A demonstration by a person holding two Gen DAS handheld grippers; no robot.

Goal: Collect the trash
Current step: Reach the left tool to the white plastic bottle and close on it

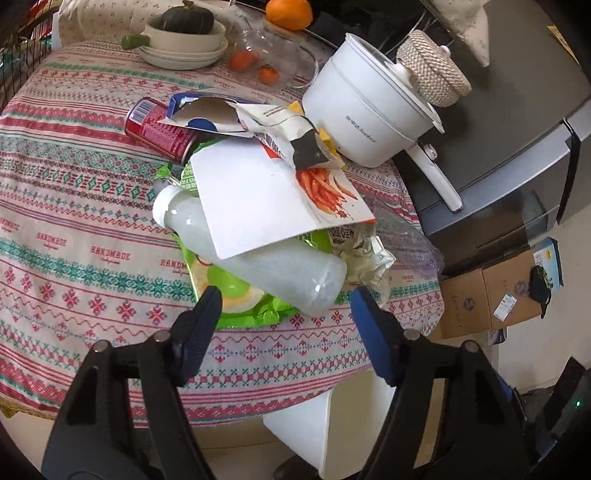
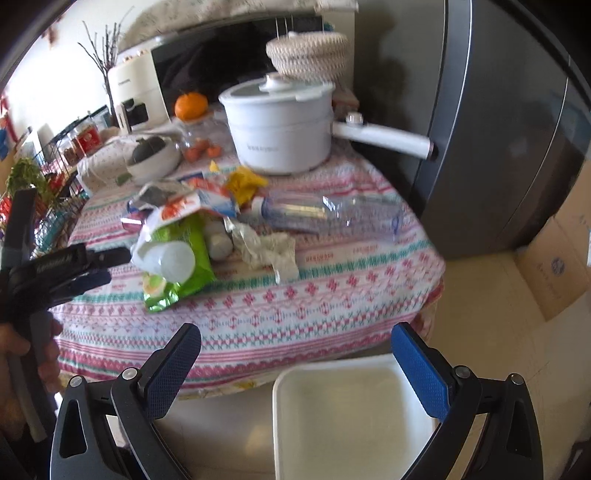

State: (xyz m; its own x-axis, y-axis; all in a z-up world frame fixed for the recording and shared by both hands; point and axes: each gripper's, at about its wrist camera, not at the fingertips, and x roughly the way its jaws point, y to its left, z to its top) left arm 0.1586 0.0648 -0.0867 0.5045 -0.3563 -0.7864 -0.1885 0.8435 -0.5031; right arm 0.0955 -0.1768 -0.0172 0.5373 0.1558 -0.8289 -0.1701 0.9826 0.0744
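A heap of trash lies on the patterned tablecloth (image 1: 74, 229): a frosted white bottle (image 1: 280, 269) on a green wrapper (image 1: 236, 295), a white snack bag (image 1: 266, 195), a red can (image 1: 159, 129), crumpled foil (image 1: 365, 254) and a clear plastic bottle (image 2: 332, 214). My left gripper (image 1: 284, 299) is open, its jaws either side of the white bottle's base, just short of it. My right gripper (image 2: 295, 336) is open and empty, off the table's front edge above a white bin (image 2: 351, 410). The left gripper also shows in the right wrist view (image 2: 110, 266).
A white pot (image 1: 362, 107) with a long handle stands behind the heap, a woven basket (image 1: 432, 66) beside it. A bowl with a dark squash (image 1: 184, 33), a glass jar with oranges (image 1: 266, 55), a grey fridge (image 2: 498, 129) and a cardboard box (image 1: 491, 295) surround the table.
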